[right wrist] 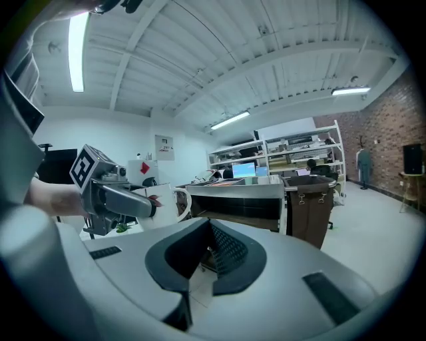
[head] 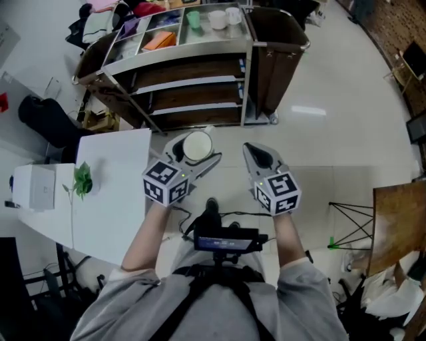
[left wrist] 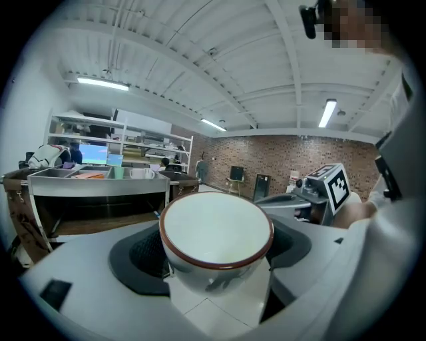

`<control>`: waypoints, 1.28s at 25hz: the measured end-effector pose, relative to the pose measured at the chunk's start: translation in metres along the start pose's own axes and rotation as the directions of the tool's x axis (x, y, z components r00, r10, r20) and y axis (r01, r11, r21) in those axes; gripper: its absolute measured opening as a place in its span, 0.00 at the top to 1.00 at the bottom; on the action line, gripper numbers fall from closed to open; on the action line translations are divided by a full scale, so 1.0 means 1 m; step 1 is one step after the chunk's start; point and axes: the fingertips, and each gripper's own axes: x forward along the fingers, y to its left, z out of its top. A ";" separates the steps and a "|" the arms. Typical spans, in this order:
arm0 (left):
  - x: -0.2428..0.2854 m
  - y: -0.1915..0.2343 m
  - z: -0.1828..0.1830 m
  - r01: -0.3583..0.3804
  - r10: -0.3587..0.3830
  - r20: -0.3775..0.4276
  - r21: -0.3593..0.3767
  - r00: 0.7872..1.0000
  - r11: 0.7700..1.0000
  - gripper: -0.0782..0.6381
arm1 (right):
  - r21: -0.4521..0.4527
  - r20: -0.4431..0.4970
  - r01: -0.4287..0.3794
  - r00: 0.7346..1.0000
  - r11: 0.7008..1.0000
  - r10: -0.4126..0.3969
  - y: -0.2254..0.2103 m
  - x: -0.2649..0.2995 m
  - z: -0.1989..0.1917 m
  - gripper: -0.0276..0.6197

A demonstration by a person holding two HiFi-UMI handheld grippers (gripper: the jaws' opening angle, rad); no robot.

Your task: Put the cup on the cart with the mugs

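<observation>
A white cup (head: 197,145) with a brown rim sits mouth-up between the pads of my left gripper (head: 197,150), which is shut on it. In the left gripper view the cup (left wrist: 216,230) fills the space between the jaws of the left gripper (left wrist: 216,248). My right gripper (head: 258,158) hangs beside it, shut with nothing in it (right wrist: 212,256); its view shows the cup (right wrist: 158,206) to the left. Ahead stands the metal cart (head: 193,73), with a green cup (head: 193,18) and white mugs (head: 217,19) on its top tray.
A brown bin (head: 279,53) hangs on the cart's right end. A white table (head: 113,200) at my left carries a small plant (head: 81,180) and a white box (head: 36,186). A wooden board (head: 399,220) leans at the right. Pale floor lies between me and the cart.
</observation>
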 end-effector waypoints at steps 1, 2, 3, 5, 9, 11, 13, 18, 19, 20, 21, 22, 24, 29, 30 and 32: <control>0.005 0.010 0.006 -0.001 0.001 -0.001 -0.003 1.000 1.000 0.32 | -0.004 0.004 -0.011 1.000 1.000 0.011 -0.004 0.011 0.005 0.95; 0.009 0.020 0.010 -0.003 0.003 -0.002 -0.004 1.000 1.000 0.32 | -0.003 0.007 -0.022 1.000 1.000 0.022 -0.008 0.023 0.009 0.95; 0.014 0.031 0.014 -0.005 0.005 -0.003 -0.004 1.000 1.000 0.32 | 0.000 0.009 -0.031 0.999 1.000 0.031 -0.011 0.036 0.014 0.95; 0.026 0.054 0.023 -0.008 0.008 0.003 -0.005 1.000 1.000 0.32 | -0.005 0.010 -0.045 0.999 0.999 0.045 -0.017 0.060 0.024 0.95; 0.053 0.100 0.049 0.002 -0.002 0.028 0.004 1.000 1.000 0.32 | -0.035 0.008 -0.064 0.998 0.997 0.064 -0.039 0.114 0.048 0.95; 0.071 0.126 0.064 0.010 -0.011 0.033 0.007 0.999 1.000 0.32 | -0.050 0.004 -0.063 0.998 0.997 0.064 -0.057 0.142 0.062 0.95; 0.084 0.153 0.076 0.011 -0.011 0.035 0.002 0.999 1.000 0.32 | -0.071 0.004 -0.060 0.998 0.996 0.061 -0.072 0.169 0.075 0.95; 0.104 0.215 0.114 0.016 -0.016 0.065 0.013 0.998 1.000 0.32 | -0.100 0.039 -0.054 0.998 0.994 0.058 -0.090 0.227 0.116 0.95; 0.109 0.226 0.121 0.018 -0.019 0.068 0.018 0.997 1.000 0.32 | -0.101 0.043 -0.054 0.997 0.993 0.059 -0.093 0.238 0.123 0.95; 0.115 0.236 0.128 0.020 -0.022 0.070 0.023 0.997 1.000 0.32 | -0.101 0.048 -0.052 0.997 0.994 0.057 -0.095 0.248 0.130 0.95; 0.120 0.246 0.135 0.021 -0.023 0.072 0.027 0.997 0.999 0.32 | -0.102 0.054 -0.048 0.997 0.994 0.054 -0.098 0.257 0.136 0.95; 0.124 0.255 0.140 0.022 -0.024 0.074 0.029 0.997 0.999 0.32 | -0.103 0.058 -0.045 0.997 0.994 0.052 -0.101 0.266 0.142 0.95; 0.133 0.272 0.151 0.023 -0.025 0.081 0.024 0.996 0.999 0.32 | -0.104 0.058 -0.045 0.997 0.994 0.052 -0.106 0.281 0.154 0.95; 0.160 0.306 0.172 0.009 -0.011 0.083 0.021 0.997 1.000 0.32 | -0.134 0.067 -0.058 0.996 0.989 0.067 -0.131 0.314 0.174 0.95; 0.165 0.312 0.175 0.005 -0.007 0.082 0.018 0.997 1.000 0.32 | -0.132 0.066 -0.062 0.995 0.989 0.071 -0.137 0.321 0.178 0.95; 0.177 0.325 0.182 -0.006 0.005 0.078 0.016 0.997 1.000 0.32 | -0.123 0.052 -0.066 0.996 0.990 0.073 -0.146 0.335 0.186 0.95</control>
